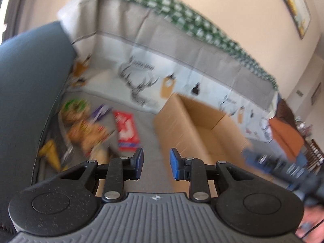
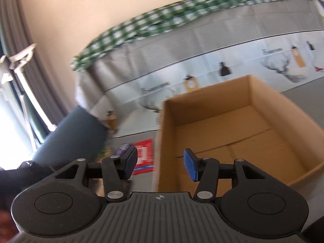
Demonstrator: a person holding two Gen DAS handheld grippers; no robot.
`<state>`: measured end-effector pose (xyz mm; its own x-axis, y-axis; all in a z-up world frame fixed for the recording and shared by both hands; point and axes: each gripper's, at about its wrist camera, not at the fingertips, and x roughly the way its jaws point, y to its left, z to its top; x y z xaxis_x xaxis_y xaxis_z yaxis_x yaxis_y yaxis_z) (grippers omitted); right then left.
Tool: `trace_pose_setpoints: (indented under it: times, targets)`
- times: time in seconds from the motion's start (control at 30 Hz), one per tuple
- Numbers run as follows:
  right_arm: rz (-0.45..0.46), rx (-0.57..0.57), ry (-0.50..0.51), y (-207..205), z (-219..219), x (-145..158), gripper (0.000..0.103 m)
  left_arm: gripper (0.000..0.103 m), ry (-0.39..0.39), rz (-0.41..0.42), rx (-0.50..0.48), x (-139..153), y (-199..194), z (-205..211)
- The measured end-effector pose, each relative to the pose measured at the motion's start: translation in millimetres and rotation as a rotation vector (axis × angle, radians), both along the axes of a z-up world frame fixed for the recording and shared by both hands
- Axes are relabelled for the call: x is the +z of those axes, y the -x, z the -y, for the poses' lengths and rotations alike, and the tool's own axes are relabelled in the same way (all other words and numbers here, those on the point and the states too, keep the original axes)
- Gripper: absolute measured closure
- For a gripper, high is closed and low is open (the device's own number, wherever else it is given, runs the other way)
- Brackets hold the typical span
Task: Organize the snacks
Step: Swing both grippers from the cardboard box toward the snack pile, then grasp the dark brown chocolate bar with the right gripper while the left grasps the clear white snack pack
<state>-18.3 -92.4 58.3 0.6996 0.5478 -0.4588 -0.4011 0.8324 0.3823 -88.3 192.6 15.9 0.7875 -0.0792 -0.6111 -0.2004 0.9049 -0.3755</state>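
An open cardboard box (image 1: 204, 129) sits on the grey sofa seat; in the right wrist view the box (image 2: 239, 141) shows nothing inside. A blurred pile of snack packets (image 1: 85, 129) lies left of it, with a flat red packet (image 1: 126, 130) between pile and box; the red packet (image 2: 144, 154) also shows in the right wrist view. My left gripper (image 1: 156, 165) is open and empty, above the seat between packet and box. My right gripper (image 2: 160, 166) is open and empty, over the box's near left corner. The right gripper (image 1: 279, 168) appears blurred in the left view.
The sofa back carries a printed grey-white cover (image 1: 162, 60) and a green checked cloth (image 1: 182, 18). A dark grey armrest (image 1: 30, 81) borders the snacks on the left. An orange cushion (image 1: 285, 133) lies far right. A window with curtains (image 2: 12, 81) is at left.
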Motion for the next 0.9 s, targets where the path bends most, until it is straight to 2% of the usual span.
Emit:
trace_pose_setpoints:
  times: [0.07, 0.1, 0.13, 0.2, 0.23, 0.27, 0.37, 0.43, 0.5, 0.67, 0.87, 0.9]
  targets:
    - [-0.002, 0.043, -0.010, 3.7, -12.2, -0.4, 0.050, 0.074, 0.017, -0.039, 0.017, -11.6, 4.4, -3.1]
    - [-0.005, 0.062, -0.012, 6.0, -17.4, -1.4, 0.049, 0.074, 0.009, 0.015, 0.042, -8.1, 12.4, -4.9]
    - [-0.010, 0.081, -0.016, 8.7, -22.8, -2.4, 0.049, 0.074, 0.016, 0.037, 0.066, -7.6, 18.0, -7.6]
    - [-0.026, 0.124, -0.019, 11.8, -34.5, -6.0, 0.057, 0.074, 0.052, 0.015, 0.108, -9.5, 22.8, -15.3]
    - [-0.033, 0.149, -0.019, 12.7, -41.3, -8.1, 0.062, 0.074, 0.067, -0.012, 0.128, 0.5, 19.9, -19.4]
    - [-0.043, 0.176, -0.018, 13.1, -48.7, -9.9, 0.070, 0.074, 0.073, -0.009, 0.140, 3.4, 21.9, -21.7]
    - [-0.048, 0.237, -0.005, 14.2, -70.2, -16.9, 0.074, 0.073, 0.023, -0.030, 0.148, -5.9, 25.3, -19.9]
    - [-0.054, 0.268, 0.017, 14.5, -85.4, -22.7, 0.074, 0.073, 0.041, -0.072, 0.166, -19.4, 19.8, -24.4]
    - [-0.068, 0.302, 0.033, 13.7, -97.3, -32.7, 0.073, 0.073, 0.038, -0.026, 0.192, -17.7, 19.8, -30.0]
    - [-0.124, 0.322, 0.085, 1.4, -122.9, -65.4, 0.070, 0.073, 0.029, -0.041, 0.183, -29.8, 12.3, -34.1]
    - [-0.270, 0.298, 0.060, -26.8, -140.8, -106.9, 0.053, 0.068, 0.077, -0.052, 0.208, -38.2, 7.9, -43.5]
    - [-0.282, 0.306, 0.050, -29.7, -143.2, -111.8, 0.047, 0.068, 0.081, -0.057, 0.208, -39.2, 6.6, -43.7]
